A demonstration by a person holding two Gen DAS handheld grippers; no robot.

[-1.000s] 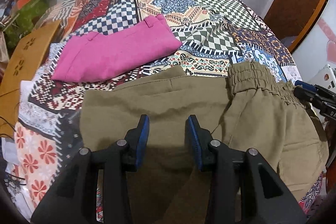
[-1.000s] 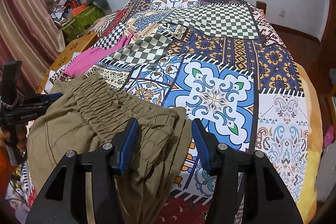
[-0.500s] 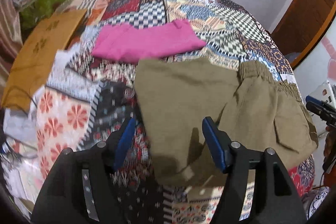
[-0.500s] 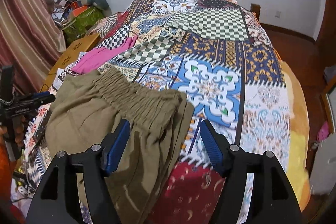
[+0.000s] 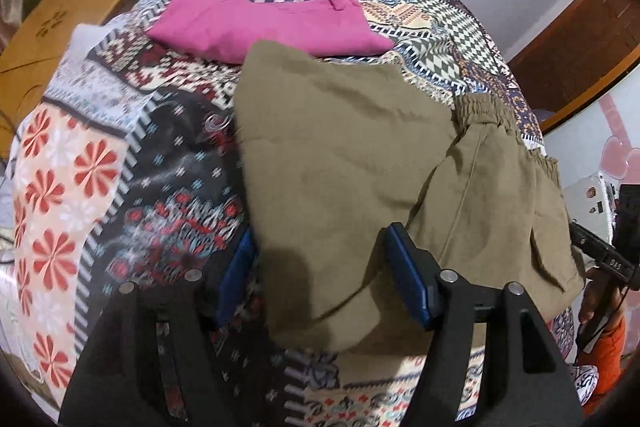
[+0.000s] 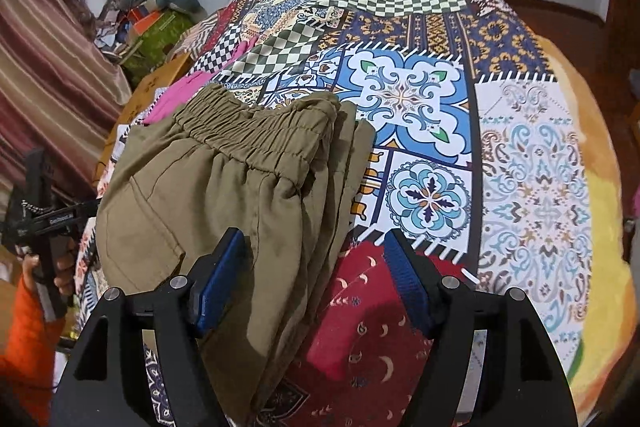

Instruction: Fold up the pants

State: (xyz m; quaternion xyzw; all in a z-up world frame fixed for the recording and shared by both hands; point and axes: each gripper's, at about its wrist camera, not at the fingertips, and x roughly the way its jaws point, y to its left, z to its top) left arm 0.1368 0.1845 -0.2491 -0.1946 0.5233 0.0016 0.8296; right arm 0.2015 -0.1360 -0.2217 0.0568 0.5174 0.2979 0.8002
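Olive pants [image 5: 352, 147] with an elastic waistband lie folded on the patchwork bedspread [image 5: 100, 167]. My left gripper [image 5: 319, 235] hovers open above their near left corner; its pads touch no cloth. In the right wrist view the same pants [image 6: 224, 187] show their gathered waistband and stacked side edges. My right gripper [image 6: 313, 235] stands open over that right edge, and nothing is pinched. Each gripper also appears in the other's view: the right gripper [image 5: 600, 255] at the far right, the left gripper [image 6: 44, 219] at the far left, held by a hand with an orange sleeve.
Folded pink pants [image 5: 260, 23] lie just beyond the olive pair. A cardboard box [image 5: 60, 11] stands left of the bed, with a green box [image 6: 160, 31] and a striped curtain [image 6: 40, 67] behind it. The bedspread [image 6: 420, 99] stretches right of the pants.
Both grippers' jaws have spread wider and drawn back toward the near bed edge. The left one has shifted left to the pants' corner. The olive pants stay flat on the bed.
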